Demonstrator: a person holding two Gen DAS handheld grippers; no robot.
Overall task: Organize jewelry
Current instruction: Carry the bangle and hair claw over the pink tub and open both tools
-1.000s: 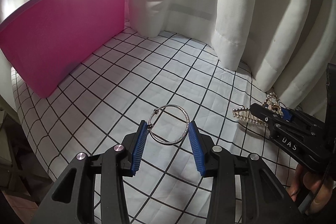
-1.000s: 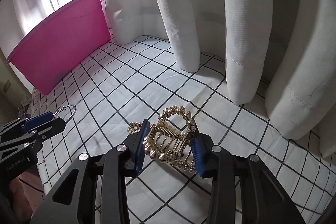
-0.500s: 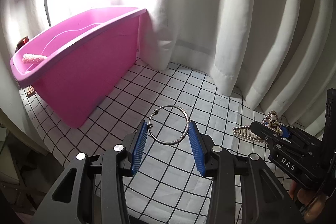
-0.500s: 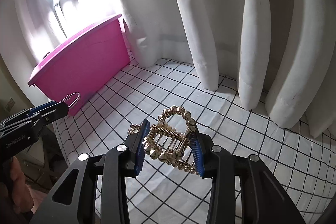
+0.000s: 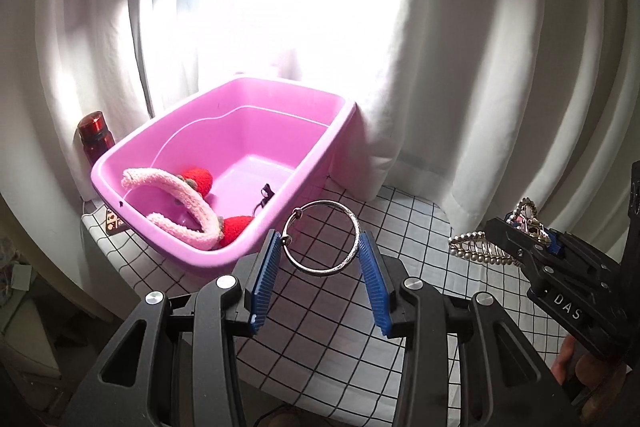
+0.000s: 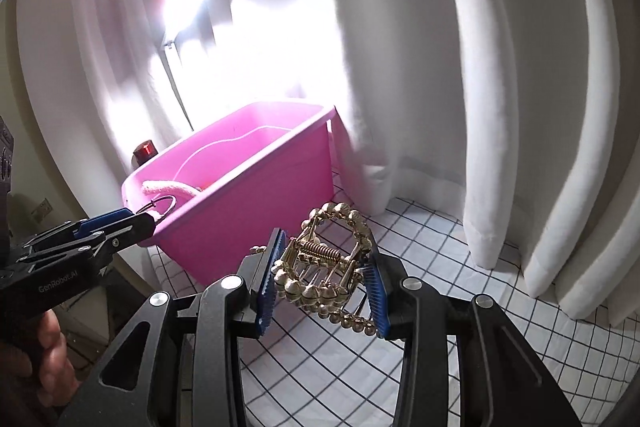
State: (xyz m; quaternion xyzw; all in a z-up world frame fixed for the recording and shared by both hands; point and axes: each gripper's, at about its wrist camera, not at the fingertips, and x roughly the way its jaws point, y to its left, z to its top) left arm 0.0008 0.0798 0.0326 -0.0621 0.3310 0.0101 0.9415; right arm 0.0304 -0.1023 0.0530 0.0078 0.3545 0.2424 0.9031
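Observation:
My left gripper (image 5: 321, 254) is shut on a silver bangle (image 5: 347, 261), held in the air just right of the pink tub (image 5: 280, 99). My right gripper (image 6: 326, 269) is shut on a gold beaded hair claw (image 6: 320, 267), also held above the table. In the left wrist view the right gripper (image 5: 516, 233) and the hair claw (image 5: 476, 251) show at the right. In the right wrist view the left gripper (image 6: 140, 221) and the bangle (image 6: 162, 205) show at the left, in front of the tub (image 6: 256, 203).
The tub holds a pink fuzzy headband (image 5: 176, 195) with red strawberry shapes (image 5: 198, 179) and a small dark item (image 5: 265, 193). A red jar (image 5: 95, 137) stands behind the tub. The checked tablecloth (image 5: 320, 311) is backed by white curtains (image 5: 500, 67).
Both grippers have risen with their items; the views now look down into the tub, whose inside has come into sight. Both grips are unchanged.

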